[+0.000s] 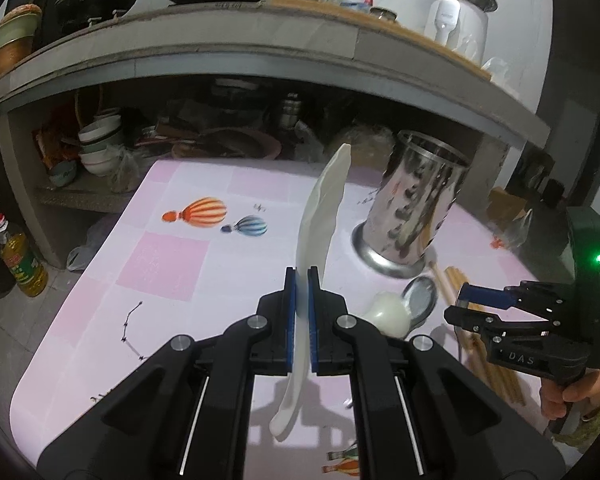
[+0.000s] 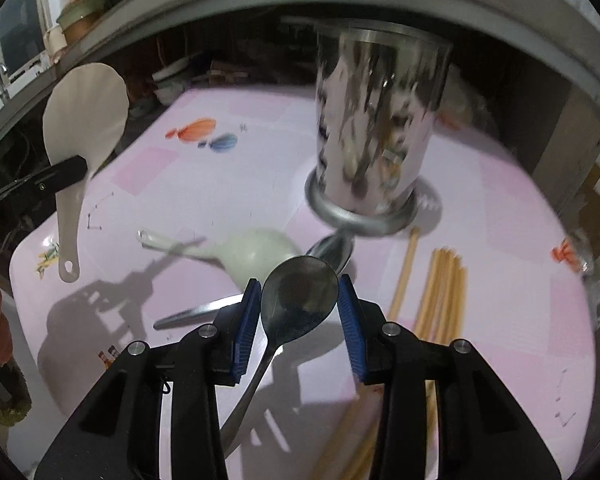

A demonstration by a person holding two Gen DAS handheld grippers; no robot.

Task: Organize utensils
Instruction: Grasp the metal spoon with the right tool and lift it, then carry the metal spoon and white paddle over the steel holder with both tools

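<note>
while the left gripper (image 1: 301, 280) is clamped on the white rice paddle (image 1: 320, 204), blade up and handle hanging down, the right gripper (image 2: 299, 300) pinches a metal spoon (image 2: 298, 300) across its bowl, handle trailing down toward the camera. the steel utensil holder (image 2: 376, 128) stands upright on the pink table (image 2: 236, 184), ahead of and above the spoon and nearer the right hand than the left, so the spoon's long axis likely needs tipping upright before it drops in.
</note>
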